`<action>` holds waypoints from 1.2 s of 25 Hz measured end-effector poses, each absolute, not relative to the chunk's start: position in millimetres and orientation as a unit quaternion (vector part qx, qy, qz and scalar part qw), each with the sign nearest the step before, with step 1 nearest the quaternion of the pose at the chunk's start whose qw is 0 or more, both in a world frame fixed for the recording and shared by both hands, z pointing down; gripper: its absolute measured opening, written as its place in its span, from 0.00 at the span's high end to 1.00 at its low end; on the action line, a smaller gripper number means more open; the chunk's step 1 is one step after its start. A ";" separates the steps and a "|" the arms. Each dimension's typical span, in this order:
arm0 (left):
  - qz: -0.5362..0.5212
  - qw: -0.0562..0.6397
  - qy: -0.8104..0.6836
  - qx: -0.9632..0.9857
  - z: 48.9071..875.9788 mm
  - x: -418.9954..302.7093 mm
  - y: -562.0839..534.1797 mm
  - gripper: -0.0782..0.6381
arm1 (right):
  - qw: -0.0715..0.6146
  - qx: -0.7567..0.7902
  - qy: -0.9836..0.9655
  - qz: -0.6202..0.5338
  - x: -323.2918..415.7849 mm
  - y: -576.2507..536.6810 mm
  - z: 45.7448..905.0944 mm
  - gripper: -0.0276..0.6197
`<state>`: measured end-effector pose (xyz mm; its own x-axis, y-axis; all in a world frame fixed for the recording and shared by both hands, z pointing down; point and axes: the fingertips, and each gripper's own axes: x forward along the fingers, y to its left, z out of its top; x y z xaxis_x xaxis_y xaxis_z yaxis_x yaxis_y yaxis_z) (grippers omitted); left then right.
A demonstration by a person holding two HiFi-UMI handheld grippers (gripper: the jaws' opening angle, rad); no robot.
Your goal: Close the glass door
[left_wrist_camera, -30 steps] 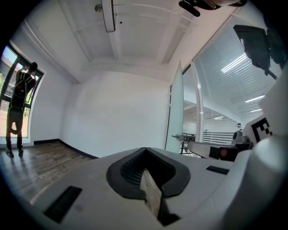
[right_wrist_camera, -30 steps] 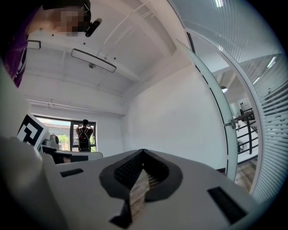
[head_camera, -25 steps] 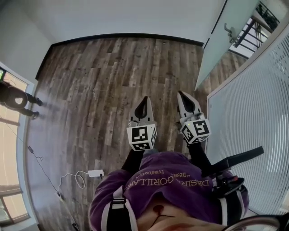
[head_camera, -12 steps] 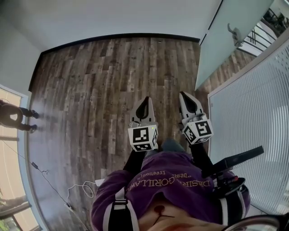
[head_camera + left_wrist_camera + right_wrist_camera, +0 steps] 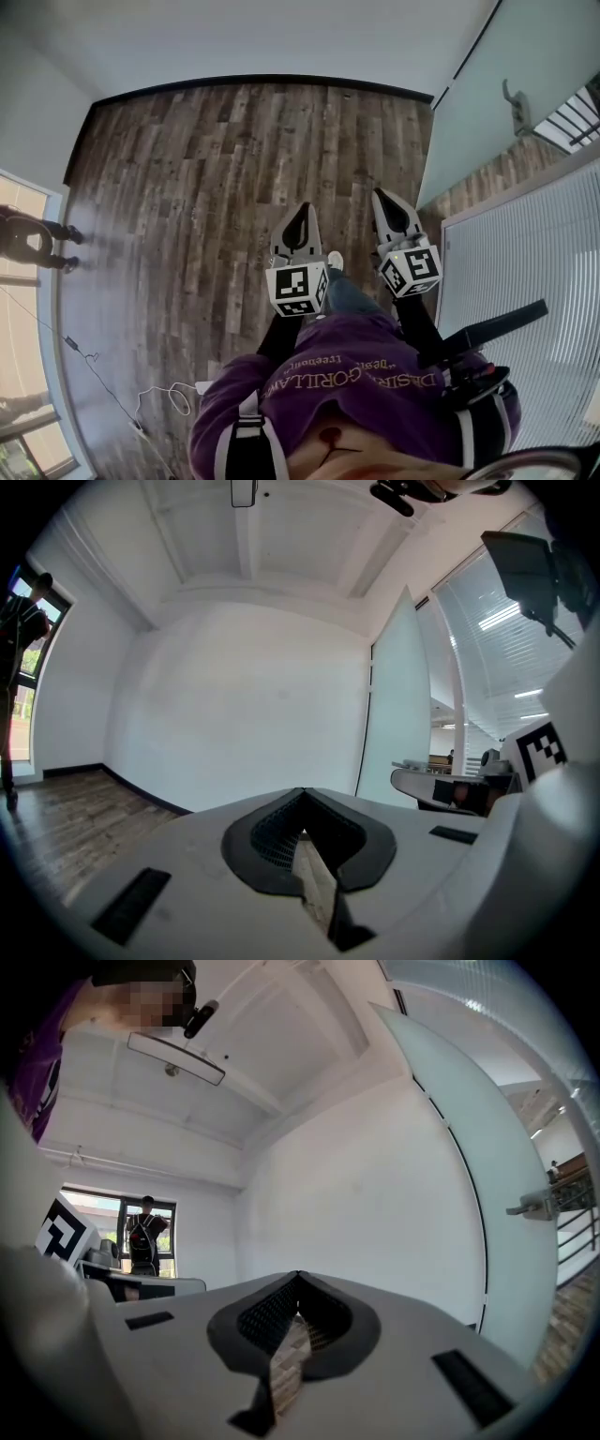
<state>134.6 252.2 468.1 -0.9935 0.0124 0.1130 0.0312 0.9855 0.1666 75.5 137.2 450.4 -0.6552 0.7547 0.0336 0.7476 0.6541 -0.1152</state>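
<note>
Left gripper (image 5: 301,212) and right gripper (image 5: 383,199) are both clenched, tips meeting with nothing between them, and are held side by side over the wood floor (image 5: 206,169). Compared with the earlier head views, the glass door (image 5: 487,84) at upper right has drawn nearer and its handle (image 5: 514,105) shows larger. The door stands open and untouched: the approach is under way, with no contact yet.

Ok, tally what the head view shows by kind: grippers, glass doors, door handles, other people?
Grey two-jaw grippers: 2, left gripper, right gripper
Frosted glass door: 1
Metal door handle: 1
Dark-clothed person by the window: 1
Total: 5
</note>
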 end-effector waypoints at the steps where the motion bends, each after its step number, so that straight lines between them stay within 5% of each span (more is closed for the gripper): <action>1: -0.082 0.053 -0.995 -0.014 464.1 119.7 259.5 0.91 | 0.037 -0.417 -0.907 0.045 59.2 145.0 447.0 0.97; 9: -0.081 0.038 -0.996 -0.016 443.8 6.4 287.5 0.91 | 0.021 -0.430 -0.902 0.037 -57.9 180.1 421.4 0.97; 21: -0.096 0.064 -0.993 -0.015 474.4 -66.3 321.4 0.91 | 0.056 -0.418 -0.906 0.034 -126.1 210.1 454.5 0.97; 30: -0.068 0.042 -0.992 0.095 455.3 -192.3 369.7 0.91 | 0.035 -0.316 -0.947 0.043 -228.5 242.3 445.8 0.97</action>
<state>-192.3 369.7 455.3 -0.9786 -0.1935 0.0698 -0.1822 0.9728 0.1431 -228.5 242.3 445.8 -0.7975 0.6020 0.0393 0.5960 0.7963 -0.1034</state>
